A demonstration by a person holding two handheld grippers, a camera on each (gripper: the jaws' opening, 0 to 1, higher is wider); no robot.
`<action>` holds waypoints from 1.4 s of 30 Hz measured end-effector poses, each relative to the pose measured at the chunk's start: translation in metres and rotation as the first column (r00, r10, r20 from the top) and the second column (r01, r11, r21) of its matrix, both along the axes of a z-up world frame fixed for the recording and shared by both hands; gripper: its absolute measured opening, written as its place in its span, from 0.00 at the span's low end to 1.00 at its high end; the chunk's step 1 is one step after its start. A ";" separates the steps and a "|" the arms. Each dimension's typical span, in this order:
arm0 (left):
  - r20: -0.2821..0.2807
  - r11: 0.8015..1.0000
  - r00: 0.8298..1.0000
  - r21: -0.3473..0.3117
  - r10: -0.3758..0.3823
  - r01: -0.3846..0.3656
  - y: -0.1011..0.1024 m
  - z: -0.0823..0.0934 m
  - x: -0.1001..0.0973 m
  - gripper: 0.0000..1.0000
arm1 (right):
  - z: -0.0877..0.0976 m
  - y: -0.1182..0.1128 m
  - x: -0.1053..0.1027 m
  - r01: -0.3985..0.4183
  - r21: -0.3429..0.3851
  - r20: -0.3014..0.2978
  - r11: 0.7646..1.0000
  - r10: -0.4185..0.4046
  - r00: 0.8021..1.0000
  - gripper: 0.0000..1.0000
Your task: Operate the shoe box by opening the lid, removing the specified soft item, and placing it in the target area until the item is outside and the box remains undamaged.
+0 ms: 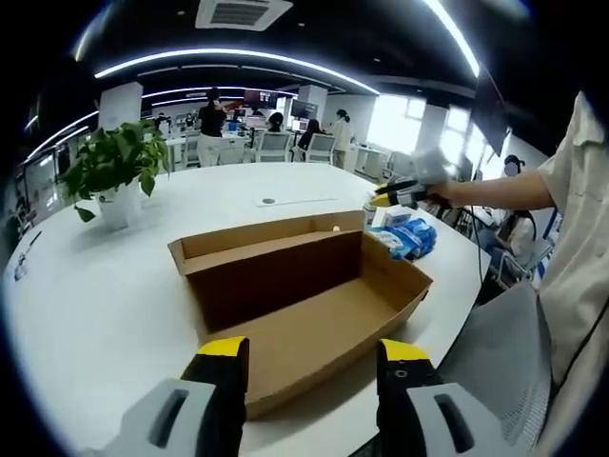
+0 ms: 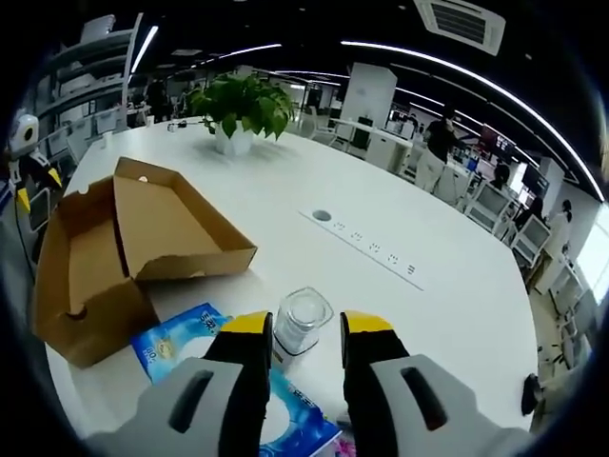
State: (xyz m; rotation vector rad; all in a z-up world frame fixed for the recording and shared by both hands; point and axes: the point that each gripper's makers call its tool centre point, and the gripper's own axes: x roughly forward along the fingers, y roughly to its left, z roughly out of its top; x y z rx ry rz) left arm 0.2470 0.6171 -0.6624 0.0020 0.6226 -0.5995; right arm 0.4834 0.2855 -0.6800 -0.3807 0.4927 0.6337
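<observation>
We see the brown cardboard shoe box (image 1: 304, 305) lying open on the round white counter (image 1: 95, 305), its lid (image 2: 171, 224) folded back. Our left gripper (image 1: 309, 357) hangs before it, jaws wide apart and empty. The blue plastic tissue pack (image 2: 181, 338) rests just beside the box. Our right gripper (image 2: 297, 328), open, holds nothing above it, near a clear glass jar (image 2: 303, 319).

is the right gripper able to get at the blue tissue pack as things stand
Probably yes: the blue tissue pack lies flat on the table right under the open right gripper, outside the box; only a small glass jar sits close by.
</observation>
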 end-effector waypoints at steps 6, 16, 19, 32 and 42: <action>-0.001 0.999 0.999 0.037 0.038 -0.038 0.012 -0.004 0.002 0.50 | 0.007 -0.001 -0.004 -0.008 -0.001 0.003 1.000 0.008 1.000 0.29; -0.005 0.985 0.992 0.123 0.125 -0.123 0.036 -0.014 0.003 0.47 | 0.029 0.002 -0.013 -0.060 -0.009 -0.007 0.998 0.060 0.998 0.36; -0.005 0.981 0.989 0.129 0.146 -0.144 0.040 -0.016 0.005 0.46 | 0.038 0.006 -0.013 -0.068 -0.002 -0.007 0.998 0.068 0.998 0.37; -0.026 0.952 0.972 0.210 0.234 -0.224 0.060 -0.031 0.007 0.39 | 0.053 0.039 -0.022 -0.103 -0.028 -0.082 0.994 0.100 0.992 0.42; -0.084 0.922 0.925 0.155 0.371 -0.356 0.083 -0.043 0.006 0.28 | 0.048 0.071 -0.023 -0.121 -0.038 -0.174 0.992 0.113 0.978 0.45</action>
